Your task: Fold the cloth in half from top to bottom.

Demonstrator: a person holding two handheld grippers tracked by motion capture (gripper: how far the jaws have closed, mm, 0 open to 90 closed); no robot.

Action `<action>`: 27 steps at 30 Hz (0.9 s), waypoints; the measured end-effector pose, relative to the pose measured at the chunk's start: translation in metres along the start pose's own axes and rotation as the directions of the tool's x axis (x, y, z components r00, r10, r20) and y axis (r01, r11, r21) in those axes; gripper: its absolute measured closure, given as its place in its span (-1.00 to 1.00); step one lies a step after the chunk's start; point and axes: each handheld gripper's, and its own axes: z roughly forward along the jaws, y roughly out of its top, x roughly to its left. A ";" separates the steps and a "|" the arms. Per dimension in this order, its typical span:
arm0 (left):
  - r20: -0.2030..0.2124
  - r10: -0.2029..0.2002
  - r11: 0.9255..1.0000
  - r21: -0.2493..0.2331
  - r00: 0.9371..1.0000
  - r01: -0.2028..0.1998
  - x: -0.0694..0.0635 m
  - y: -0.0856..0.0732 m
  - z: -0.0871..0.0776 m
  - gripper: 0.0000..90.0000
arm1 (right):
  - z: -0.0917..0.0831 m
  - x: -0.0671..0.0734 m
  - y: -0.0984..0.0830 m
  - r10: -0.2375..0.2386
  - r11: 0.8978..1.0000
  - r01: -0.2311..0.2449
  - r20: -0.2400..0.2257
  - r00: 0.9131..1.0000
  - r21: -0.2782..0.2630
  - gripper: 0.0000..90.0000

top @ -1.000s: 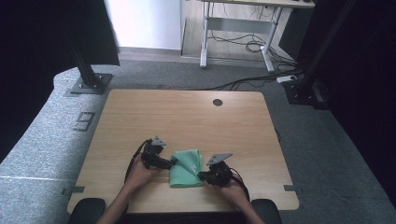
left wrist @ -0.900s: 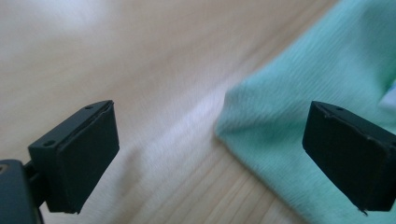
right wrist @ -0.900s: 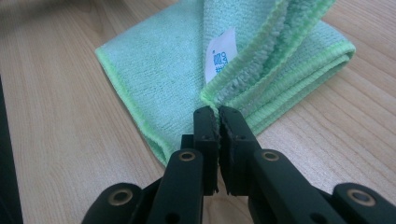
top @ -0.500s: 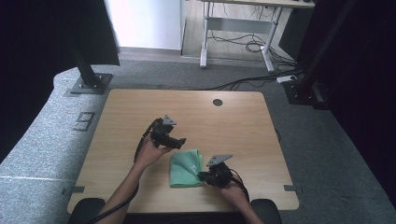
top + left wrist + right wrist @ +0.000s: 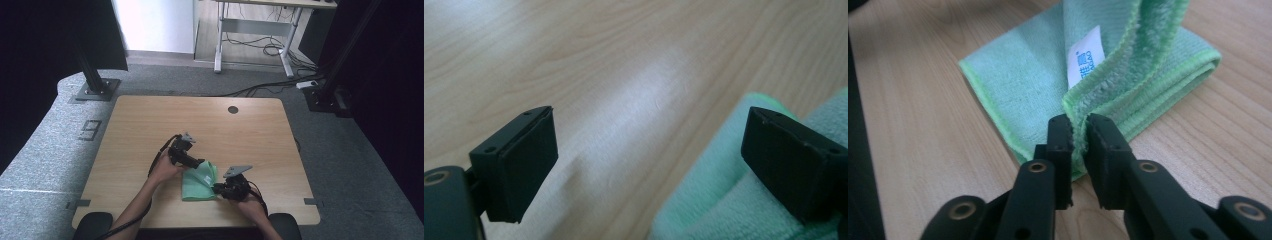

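table: lying at the middle of the scene, showing a pale wood-grain top with rounded corners
cable hole: sitting dark and round in the tabletop near its far edge, right of the middle
grey floor: spreading around the table on every side, speckled
marking on the floor: showing just left of the table
black post base: standing on the floor beyond the table's far left corner
second desk: standing far off, its pale legs rising from the floor
loose cables: trailing on the floor under that desk
power strip: lying at the far right
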 end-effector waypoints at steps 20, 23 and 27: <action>-0.007 0.036 0.999 0.008 0.999 -0.036 -0.025 -0.052 -0.036 -0.82 | -0.009 -0.016 0.028 0.004 1.000 -0.002 0.143 0.990 -0.019 -0.32; -0.038 0.057 0.998 0.029 0.998 -0.055 -0.030 -0.061 -0.035 -0.82 | 0.003 -0.017 0.028 0.014 1.000 -0.016 0.168 0.986 0.008 -0.41; -0.058 0.040 0.999 0.031 0.998 -0.038 -0.030 -0.072 -0.031 -0.82 | 0.012 -0.009 0.022 0.001 0.999 -0.008 0.158 0.987 0.043 -0.47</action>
